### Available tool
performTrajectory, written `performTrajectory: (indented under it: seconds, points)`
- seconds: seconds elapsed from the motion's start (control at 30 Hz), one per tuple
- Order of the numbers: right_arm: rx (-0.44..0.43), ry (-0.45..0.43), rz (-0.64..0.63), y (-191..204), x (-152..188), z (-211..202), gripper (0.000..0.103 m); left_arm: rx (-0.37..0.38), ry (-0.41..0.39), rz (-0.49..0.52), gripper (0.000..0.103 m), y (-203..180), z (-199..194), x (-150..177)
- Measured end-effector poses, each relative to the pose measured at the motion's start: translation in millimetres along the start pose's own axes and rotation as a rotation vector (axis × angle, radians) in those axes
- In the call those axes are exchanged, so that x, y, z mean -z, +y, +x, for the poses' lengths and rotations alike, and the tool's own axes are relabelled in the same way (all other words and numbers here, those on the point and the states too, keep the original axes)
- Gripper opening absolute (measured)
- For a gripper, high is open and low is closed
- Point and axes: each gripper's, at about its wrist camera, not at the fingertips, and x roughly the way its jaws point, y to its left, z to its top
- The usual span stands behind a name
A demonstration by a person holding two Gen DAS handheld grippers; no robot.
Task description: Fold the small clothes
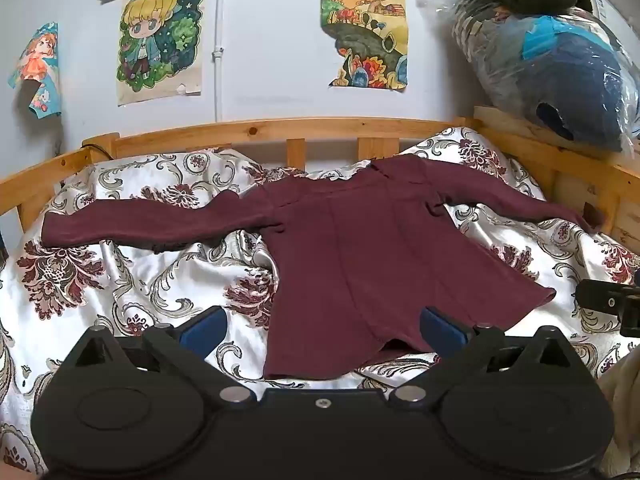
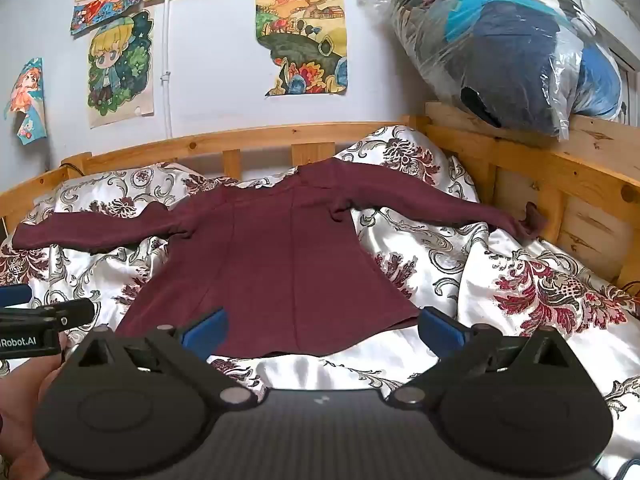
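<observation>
A small maroon long-sleeved top [image 1: 360, 256] lies spread flat on the floral bedsheet [image 1: 132, 280], both sleeves stretched out to the sides, hem toward me. It also shows in the right wrist view [image 2: 280, 264]. My left gripper [image 1: 322, 326] is open and empty, its blue pads [image 1: 202, 326] wide apart just above the hem's left part. My right gripper [image 2: 322, 326] is open and empty, hovering over the hem's right part. The right gripper's body shows at the right edge of the left wrist view [image 1: 612, 300], the left one at the left edge of the right wrist view [image 2: 44, 320].
A wooden bed rail [image 1: 280, 128] runs along the back and the right side [image 2: 560, 184]. A plastic bag of clothes [image 2: 512, 44] rests on the right rail. Posters [image 1: 160, 40] hang on the wall. The right sleeve's cuff [image 2: 532, 216] touches the rail.
</observation>
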Motion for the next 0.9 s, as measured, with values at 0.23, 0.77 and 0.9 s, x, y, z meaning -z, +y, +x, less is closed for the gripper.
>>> performTrajectory:
  seconds: [0.23, 0.77, 0.9]
  points:
    - [0.0, -0.002, 0.0, 0.2, -0.5, 0.0, 0.103, -0.005, -0.001, 0.011, 0.102, -0.4, 0.0, 0.2]
    - [0.001, 0.0, 0.0, -1.5, -1.0, 1.4, 0.103, -0.007, 0.005, 0.004, 0.102, 6.1, -0.9, 2.9]
    - [-0.002, -0.003, 0.001, -2.5, -0.7, 1.8, 0.103, -0.004, 0.011, -0.001, 0.102, 10.6, 1.9, 1.8]
